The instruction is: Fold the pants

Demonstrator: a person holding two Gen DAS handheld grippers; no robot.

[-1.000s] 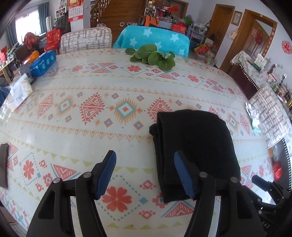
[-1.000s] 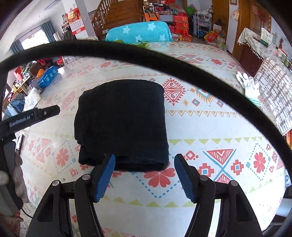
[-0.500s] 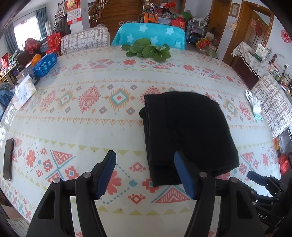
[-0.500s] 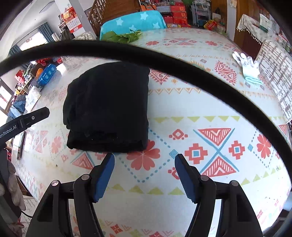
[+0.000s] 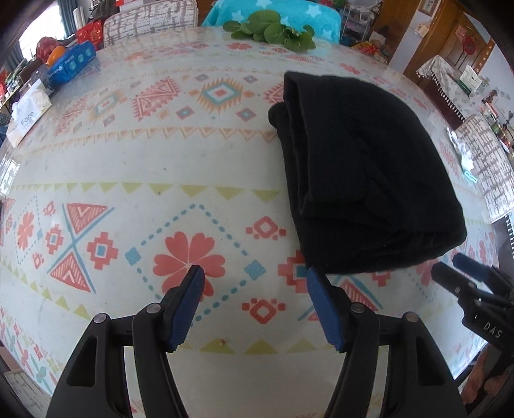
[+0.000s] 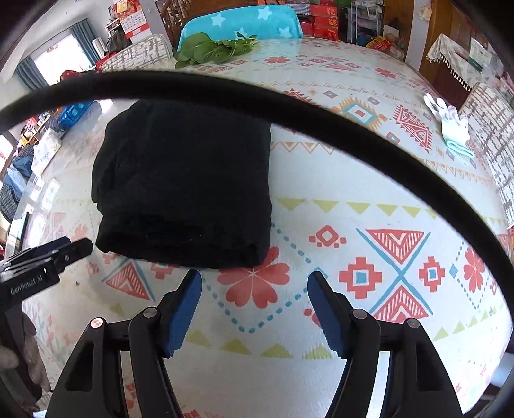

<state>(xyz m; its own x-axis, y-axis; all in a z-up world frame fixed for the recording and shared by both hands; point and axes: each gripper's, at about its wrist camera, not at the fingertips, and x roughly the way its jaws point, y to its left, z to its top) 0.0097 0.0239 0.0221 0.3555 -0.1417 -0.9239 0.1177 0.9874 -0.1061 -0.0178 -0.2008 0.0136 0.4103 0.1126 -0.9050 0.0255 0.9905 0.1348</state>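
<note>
Both claws lowered, folded pants (image 5: 363, 173) nearer

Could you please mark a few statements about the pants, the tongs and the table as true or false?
1. The black pants lie folded into a compact bundle on the patterned tablecloth. True.
2. The right tongs are clamped on the pants. False: they are open with nothing between the pads, just short of the bundle's near edge.
3. Leafy greens lie at the far edge of the table. True.
4. The left tongs hold a white glove. False: they are open and hold nothing; white gloves lie on the table, away from both tongs.
5. A cable arcs across the right wrist view. True.
</note>
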